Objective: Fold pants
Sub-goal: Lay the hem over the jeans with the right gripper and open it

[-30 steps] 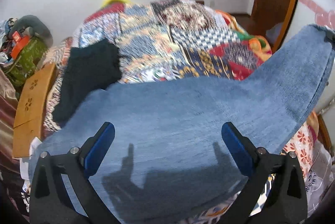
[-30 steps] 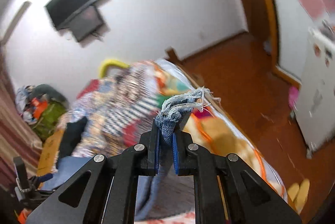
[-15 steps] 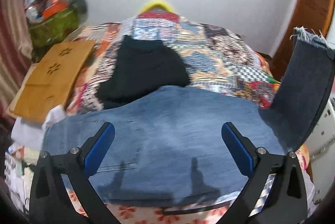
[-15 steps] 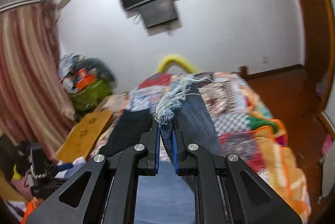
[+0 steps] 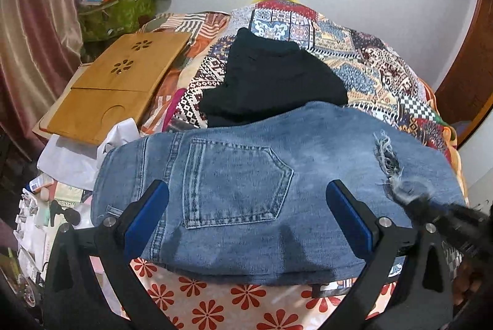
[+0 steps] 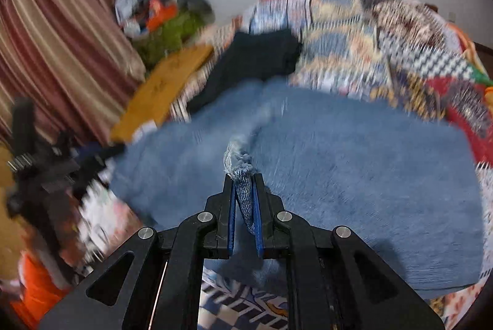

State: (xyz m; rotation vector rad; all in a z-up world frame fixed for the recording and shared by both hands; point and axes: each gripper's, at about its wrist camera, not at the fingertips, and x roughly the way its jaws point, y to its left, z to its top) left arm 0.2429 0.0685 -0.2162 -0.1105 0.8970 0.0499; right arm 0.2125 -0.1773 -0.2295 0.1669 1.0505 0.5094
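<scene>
Blue denim jeans (image 5: 246, 185) lie across the near end of a patchwork-covered bed (image 5: 363, 62), back pocket up, with a frayed rip toward the right. My left gripper (image 5: 246, 206) hovers over the pocket area, open, with nothing between its blue pads. My right gripper (image 6: 244, 179) is shut on the frayed hem of a jeans leg (image 6: 238, 159), low over the folded denim (image 6: 354, 176). In the left wrist view the right gripper (image 5: 409, 197) shows blurred at the lower right, over the jeans' right edge.
Black pants (image 5: 271, 80) lie on the bed just beyond the jeans. A wooden lap tray (image 5: 114, 86) rests at the bed's left, with a green bag and clutter (image 5: 117, 9) behind it. Striped curtains (image 6: 55, 52) hang on the left; a wooden door frame (image 5: 465, 77) stands on the right.
The right gripper swung the held jeans leg from raised at the right down over the jeans on the bed. The left gripper shifted left, so the waist and back pocket came into view.
</scene>
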